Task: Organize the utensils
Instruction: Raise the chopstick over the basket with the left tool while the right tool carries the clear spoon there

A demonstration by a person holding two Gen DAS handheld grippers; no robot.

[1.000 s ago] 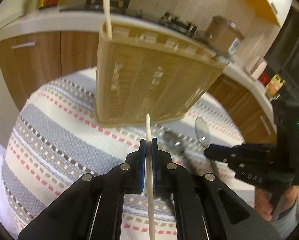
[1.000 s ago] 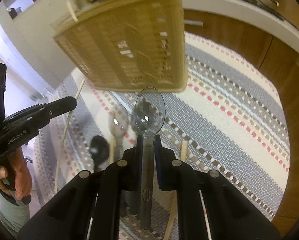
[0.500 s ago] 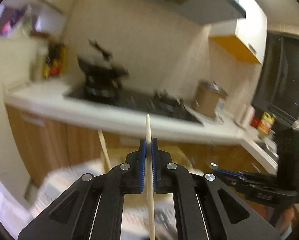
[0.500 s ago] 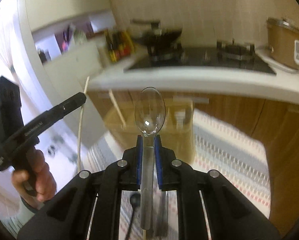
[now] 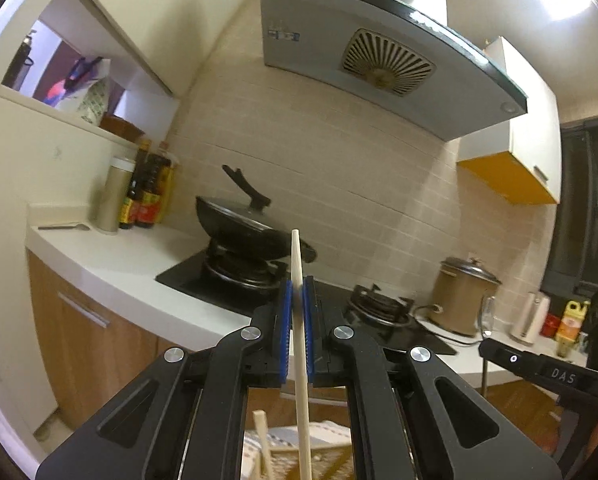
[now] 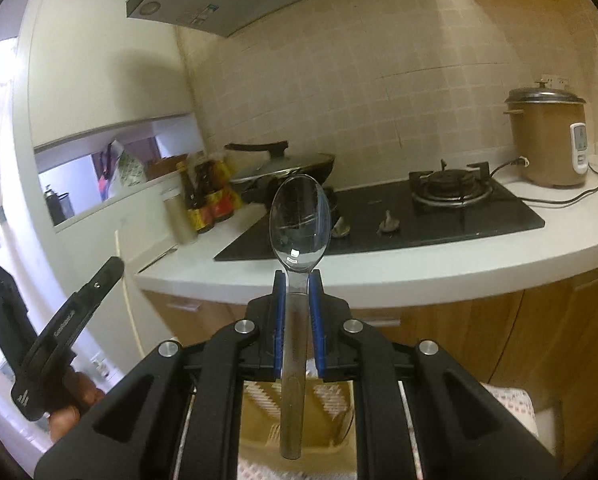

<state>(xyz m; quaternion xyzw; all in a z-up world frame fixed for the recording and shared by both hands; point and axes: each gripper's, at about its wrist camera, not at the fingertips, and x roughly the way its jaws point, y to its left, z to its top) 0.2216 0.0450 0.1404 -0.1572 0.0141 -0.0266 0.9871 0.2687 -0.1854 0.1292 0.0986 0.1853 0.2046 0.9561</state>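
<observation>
The left claw (image 5: 295,308) is clenched on a pale chopstick (image 5: 301,340) that runs up between its blue pads, tip pointing at the far wall; the right claw (image 6: 298,292) is clenched on the handle of a clear spoon (image 6: 299,224), bowl up and facing the camera. Only the left view takes in the whole hood (image 5: 383,60), a second chopstick (image 5: 264,440) standing in the basket below, and the orange cabinet (image 5: 511,176) at far right; there the right claw's arm enters at right, its lettering reading "DAS". Only the right view shows the hand (image 6: 71,400) on the left claw's grip, at near left, and more of the woven basket (image 6: 259,420) under the claw. Both views share the white table (image 6: 419,268) with a black hob (image 6: 399,220), a lidded pan (image 5: 243,224) on its left burner, sauce bottles (image 5: 149,192) with red and yellow labels too small to read, and a brown cooker (image 6: 551,140) at right. Beige tiles cover the wall, and wooden cupboard doors run beneath. A striped cloth (image 6: 511,404) shows at the bottom edge.
</observation>
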